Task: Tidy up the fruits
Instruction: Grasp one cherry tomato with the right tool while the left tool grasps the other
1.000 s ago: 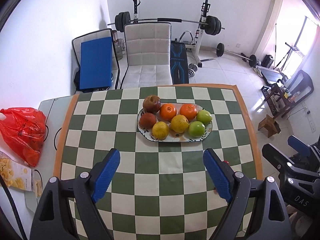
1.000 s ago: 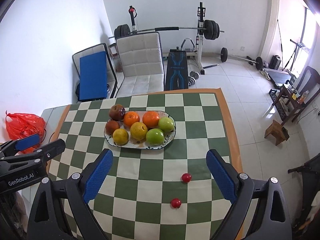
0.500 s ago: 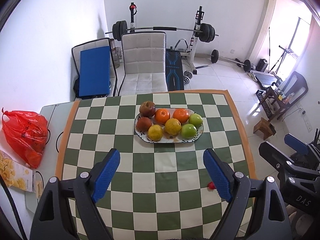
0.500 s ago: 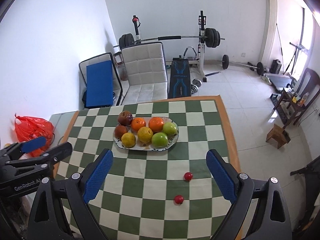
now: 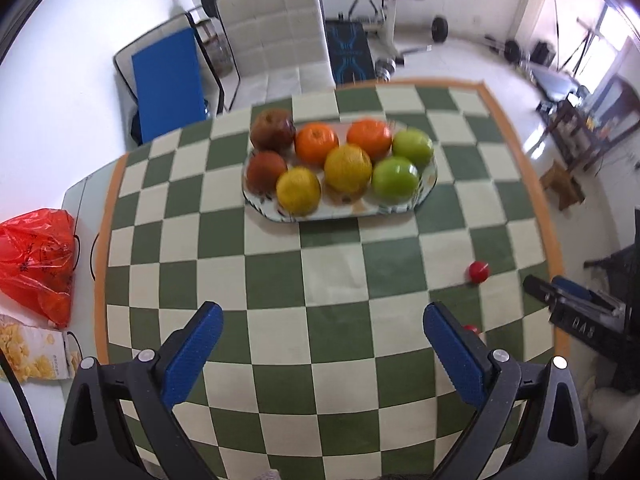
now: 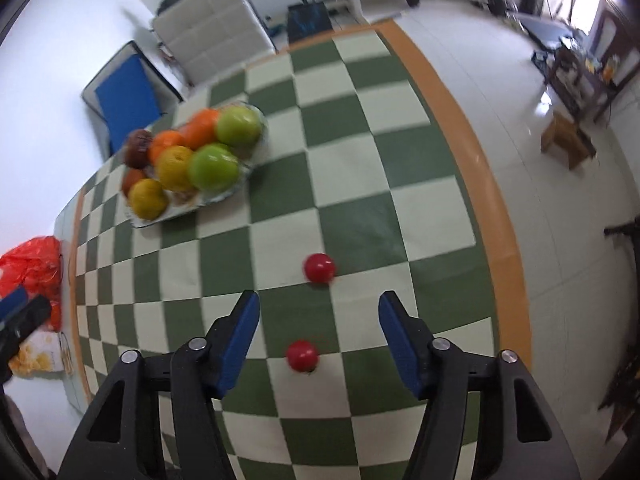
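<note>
From where I sit, my left tongs (image 5: 322, 320) hang spread wide and empty over the checked table (image 5: 332, 280), on the near side of the plate (image 5: 426, 192). The plate carries eight big fruits in sorted pairs: two dark red at its left end, two orange and two yellow in the middle, two green at its right end. Well to the right of the plate and nearer to me lie two small red fruits, both loose on the cloth. My right tongs (image 6: 318, 308) are also spread and empty, with the nearer red fruit (image 6: 302, 355) between the jaws, untouched, and the farther red fruit (image 6: 319, 267) just beyond the tips. I judge the step in hand is collecting these strays. Next I would lower the right tongs, pinch the nearer one gently since it may roll, and carry it to the plate.
</note>
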### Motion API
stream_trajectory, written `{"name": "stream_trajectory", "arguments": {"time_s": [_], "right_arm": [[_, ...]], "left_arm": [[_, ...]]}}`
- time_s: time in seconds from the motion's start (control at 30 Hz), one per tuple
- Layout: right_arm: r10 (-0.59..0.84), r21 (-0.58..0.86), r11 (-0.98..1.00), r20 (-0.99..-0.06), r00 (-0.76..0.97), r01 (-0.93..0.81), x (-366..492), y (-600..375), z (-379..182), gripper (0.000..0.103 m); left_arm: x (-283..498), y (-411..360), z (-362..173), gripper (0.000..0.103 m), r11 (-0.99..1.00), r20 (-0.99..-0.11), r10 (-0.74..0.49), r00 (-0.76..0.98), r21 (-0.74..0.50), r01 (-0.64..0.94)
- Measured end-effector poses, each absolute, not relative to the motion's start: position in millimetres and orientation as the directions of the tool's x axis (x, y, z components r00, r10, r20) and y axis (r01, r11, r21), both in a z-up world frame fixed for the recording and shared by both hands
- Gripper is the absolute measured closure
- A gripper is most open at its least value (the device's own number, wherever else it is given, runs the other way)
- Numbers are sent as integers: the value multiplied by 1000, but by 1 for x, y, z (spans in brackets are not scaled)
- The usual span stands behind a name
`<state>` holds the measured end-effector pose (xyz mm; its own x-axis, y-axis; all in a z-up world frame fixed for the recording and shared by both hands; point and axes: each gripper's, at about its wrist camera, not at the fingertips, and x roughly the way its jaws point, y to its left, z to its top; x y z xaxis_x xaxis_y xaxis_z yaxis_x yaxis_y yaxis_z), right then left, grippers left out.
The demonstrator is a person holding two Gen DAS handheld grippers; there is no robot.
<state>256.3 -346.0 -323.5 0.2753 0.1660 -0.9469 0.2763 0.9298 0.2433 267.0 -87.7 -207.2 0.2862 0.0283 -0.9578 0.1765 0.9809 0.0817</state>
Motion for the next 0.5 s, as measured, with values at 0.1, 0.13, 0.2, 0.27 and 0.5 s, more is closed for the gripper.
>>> {"name": "stream_trajectory", "arguments": {"time_s": [0.1,0.13,0.2,0.27,0.5], "right_arm": [[185,251,921,-955,231,298,270,-353,-361,45],[200,260,918,-955,217,299,276,-353,-373,46],[217,273,915,-954,207,298,286,-352,-388,52],[230,276,917,-956,184,288,297,-348,-402,53],[220,250,945,-963,155,209,311,-331,-420,71]], "left_arm": [[274,-102,-241,0,973,-972,67,226,113,199],[276,-107,-252,0,971,-975,77,207,120,206],[281,-113,-267,0,968,-979,96,181,134,210],[285,-121,-281,0,966,-982,110,155,142,217],[291,-145,-307,0,966,-994,79,73,95,241]]}}
